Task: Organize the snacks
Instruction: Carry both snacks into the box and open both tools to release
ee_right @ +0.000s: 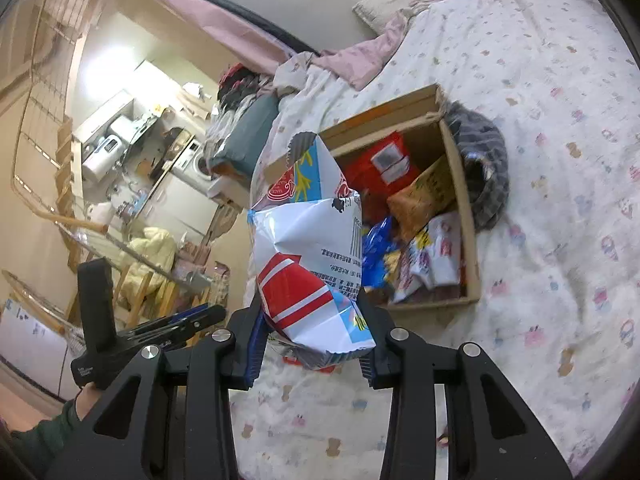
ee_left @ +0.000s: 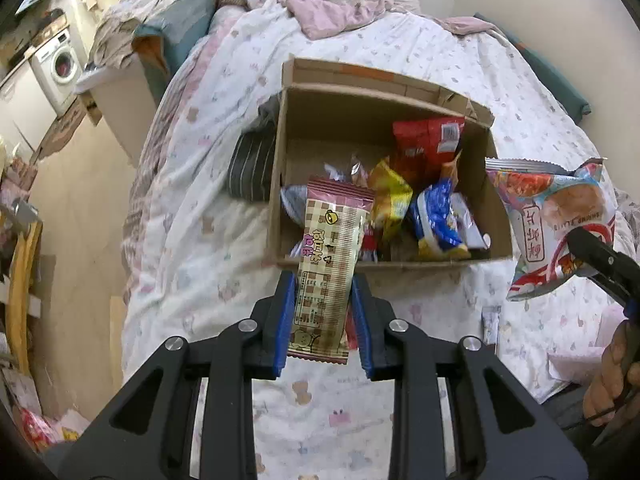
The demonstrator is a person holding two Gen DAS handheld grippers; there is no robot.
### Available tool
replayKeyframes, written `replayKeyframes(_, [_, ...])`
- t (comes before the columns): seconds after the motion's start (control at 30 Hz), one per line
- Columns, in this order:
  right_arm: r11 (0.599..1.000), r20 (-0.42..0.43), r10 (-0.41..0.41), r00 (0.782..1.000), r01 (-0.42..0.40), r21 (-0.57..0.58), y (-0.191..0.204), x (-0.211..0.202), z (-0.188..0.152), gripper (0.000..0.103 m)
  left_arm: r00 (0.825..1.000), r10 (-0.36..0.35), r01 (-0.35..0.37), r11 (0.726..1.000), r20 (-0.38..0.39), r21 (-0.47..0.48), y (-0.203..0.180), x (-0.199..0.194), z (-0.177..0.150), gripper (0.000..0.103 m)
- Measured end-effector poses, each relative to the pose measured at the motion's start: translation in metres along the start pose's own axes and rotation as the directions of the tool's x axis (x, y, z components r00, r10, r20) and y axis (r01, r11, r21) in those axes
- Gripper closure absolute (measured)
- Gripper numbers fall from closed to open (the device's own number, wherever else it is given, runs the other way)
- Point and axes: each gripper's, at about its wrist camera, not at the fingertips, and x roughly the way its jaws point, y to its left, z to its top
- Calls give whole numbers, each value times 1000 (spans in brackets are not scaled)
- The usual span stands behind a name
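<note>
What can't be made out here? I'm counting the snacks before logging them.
- Box floor, left view: hidden under heaped packets; count unsure.
- Box's left half, right view: blocked by the shrimp bag in the right gripper.
- Item behind the wafer bar in the left gripper: only red edges show.

The left tool (ee_left: pixel 323 312) sits low in the frame's centre, closed on something; the right tool (ee_right: pixel 310 334) likewise, both clamped.

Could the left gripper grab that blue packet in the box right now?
Probably not yet: the left gripper is already shut on a checkered wafer bar. The blue packet lies uncovered in the open cardboard box.
</note>
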Motion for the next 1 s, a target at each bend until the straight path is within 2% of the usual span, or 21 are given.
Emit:
replayKeyframes(0.33, [997, 58, -60, 997, 57, 42, -24, 7, 38, 63, 999, 14, -15, 1000, 39, 21, -4, 12, 41, 79])
replayKeyframes(0.57, [995, 37, -88, 995, 86, 48, -31, 30, 53, 63, 999, 5, -6, 1000, 50, 23, -5, 31, 56, 79])
replayKeyframes(0.67, [990, 21, -141, 990, 140, 27, -32, 43, 57, 63, 999, 2, -3, 1000, 46, 27, -6, 42, 60, 79])
replayKeyframes(0.7, [982, 19, -190, 982, 190, 5, -31, 47, 59, 63, 999, 5, -6, 1000, 47, 30, -6, 45, 61, 79])
replayKeyframes(0.73, [961, 17, -274, 962, 274, -35, -28, 52, 58, 63, 999, 8, -9, 999, 50, 32, -6, 48, 62, 79])
replayKeyframes(0.8, [895, 23, -429, 903, 428, -128, -21, 64, 56, 63, 999, 12, -14, 999, 51, 38, -6, 55, 62, 79])
replayKeyframes(0.87, [860, 22, -484, 875, 480, -173, -18, 72, 54, 63, 999, 6, -8, 999, 42, 44, -7, 63, 63, 79])
replayKeyframes(1.0, [755, 35, -601, 798, 582, -302, -7, 95, 45, 63, 1000, 8, -9, 999, 24, 42, -5, 75, 66, 79])
